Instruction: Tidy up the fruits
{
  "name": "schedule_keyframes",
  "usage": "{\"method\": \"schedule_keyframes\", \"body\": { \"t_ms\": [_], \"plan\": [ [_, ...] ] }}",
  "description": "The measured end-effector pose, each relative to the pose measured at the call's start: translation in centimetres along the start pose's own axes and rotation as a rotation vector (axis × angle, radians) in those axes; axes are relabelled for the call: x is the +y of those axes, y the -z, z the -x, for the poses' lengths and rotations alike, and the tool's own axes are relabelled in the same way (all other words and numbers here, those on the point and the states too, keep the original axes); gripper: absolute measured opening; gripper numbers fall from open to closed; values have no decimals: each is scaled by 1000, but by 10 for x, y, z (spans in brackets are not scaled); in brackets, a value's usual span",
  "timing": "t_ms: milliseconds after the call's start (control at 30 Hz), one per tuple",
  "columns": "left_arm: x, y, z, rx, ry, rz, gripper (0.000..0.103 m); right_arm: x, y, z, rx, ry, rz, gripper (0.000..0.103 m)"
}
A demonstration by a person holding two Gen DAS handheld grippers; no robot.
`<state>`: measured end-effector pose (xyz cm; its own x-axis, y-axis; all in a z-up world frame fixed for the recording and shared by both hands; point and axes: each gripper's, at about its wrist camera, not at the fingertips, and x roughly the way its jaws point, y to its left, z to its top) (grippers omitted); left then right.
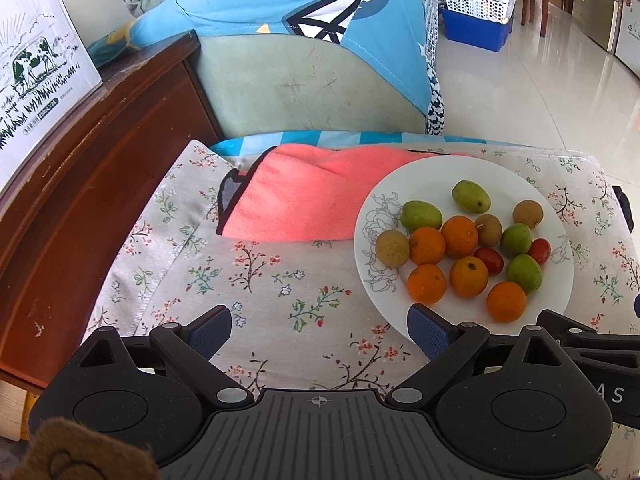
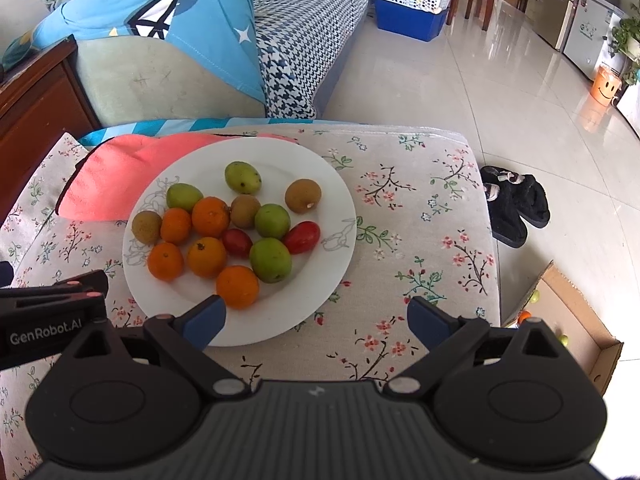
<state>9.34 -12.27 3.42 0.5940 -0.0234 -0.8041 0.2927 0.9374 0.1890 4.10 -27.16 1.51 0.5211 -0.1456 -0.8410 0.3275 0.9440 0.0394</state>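
So all the fruit is sitting on one white plate (image 2: 316,184) on the flowery cloth (image 2: 420,216), with the far-left rim lying over a pink towel (image 2: 108,184). It's kind of half-grouped: five oranges (image 2: 210,216) are bunching up on the near-left side, two red tomatoes (image 2: 302,237) are lying toward the right, and the green fruits (image 2: 270,260) and brown longans (image 2: 303,196) are scattering around and between them. Can't tell from this whether that's a pile waiting to be sorted or a sort that's partly done, it fits both.

Both claws are hanging back at the near edge, holding nothing. The right gripper (image 2: 316,318) is standing with its jaws wide apart, its left finger hovering over the plate's near rim, probably so it can drop onto a fruit. The left gripper (image 1: 318,330) is also gaping wide, sitting over bare cloth left of the plate, likely staying clear.
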Motion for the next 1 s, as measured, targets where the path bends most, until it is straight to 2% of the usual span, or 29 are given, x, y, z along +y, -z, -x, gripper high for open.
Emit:
{"method": "schedule_keyframes", "body": {
  "t_ms": [400, 733, 1000],
  "plan": [
    [13, 22, 11, -7, -11, -5, 96, 12, 16, 9, -30, -23, 56, 97],
    [32, 61, 21, 16, -22, 9, 96, 24, 54, 17, -23, -68, 55, 97],
    [46, 91, 25, 44, -2, 39, 96, 33, 86, 24, -56, -94, 59, 99]
  ]
}}
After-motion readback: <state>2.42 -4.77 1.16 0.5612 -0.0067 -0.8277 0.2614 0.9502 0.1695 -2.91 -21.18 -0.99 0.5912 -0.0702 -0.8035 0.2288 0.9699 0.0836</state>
